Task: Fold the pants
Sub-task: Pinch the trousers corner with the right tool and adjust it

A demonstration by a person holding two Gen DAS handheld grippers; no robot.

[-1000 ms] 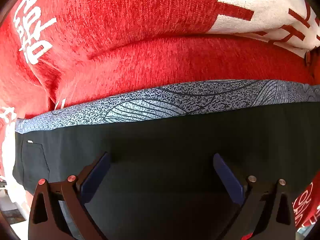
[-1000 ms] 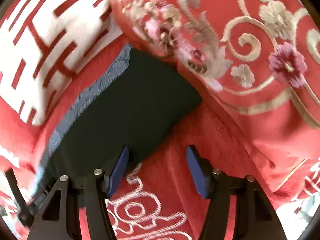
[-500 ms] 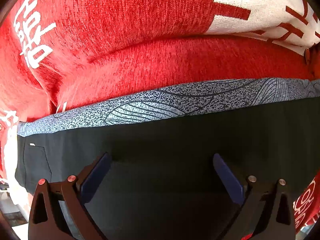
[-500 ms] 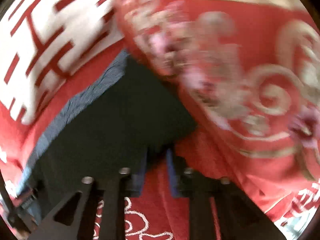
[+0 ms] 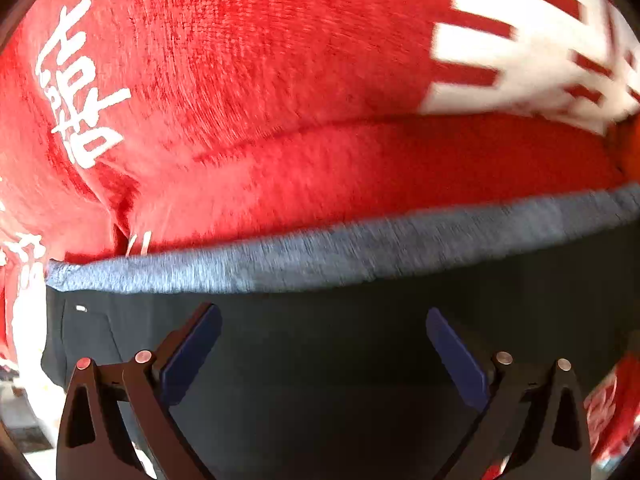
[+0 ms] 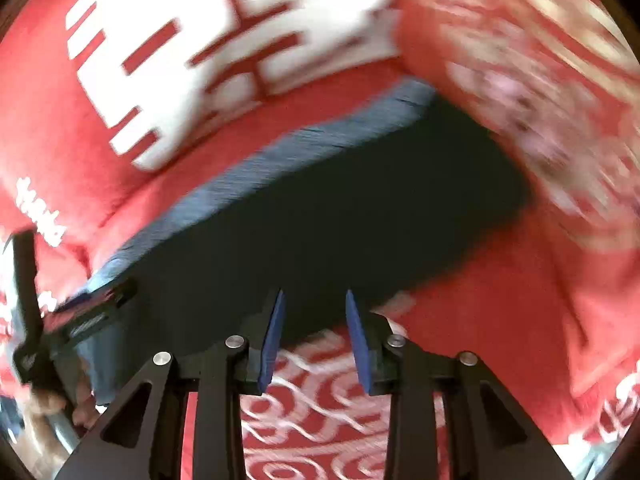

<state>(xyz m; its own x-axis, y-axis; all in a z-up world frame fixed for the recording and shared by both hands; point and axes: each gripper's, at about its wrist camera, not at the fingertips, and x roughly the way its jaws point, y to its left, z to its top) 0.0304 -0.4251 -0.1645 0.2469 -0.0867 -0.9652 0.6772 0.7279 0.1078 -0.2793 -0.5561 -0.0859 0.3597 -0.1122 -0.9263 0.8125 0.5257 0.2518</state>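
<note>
Left tongs (image 5: pixel 320 344) gape wide over the pants (image 5: pixel 340 360), likely steadying them; right tongs (image 6: pixel 314 332), narrow and empty, face the 6 o'clock edge for a grip.

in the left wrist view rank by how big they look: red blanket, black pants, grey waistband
1. red blanket, fills the upper half
2. black pants; nearness to the camera inflates them
3. grey waistband, a thin strip

A red plush blanket (image 5: pixel 248 80) with white characters (image 5: pixel 76 92) covers the surface, and a large white double-character block (image 6: pixel 224 48) marks its far part. At the right, an embroidered red cushion (image 6: pixel 540 92) with blurred floral stitching rests on the blanket, and white swirls (image 6: pixel 316 412) pattern the near edge.
</note>
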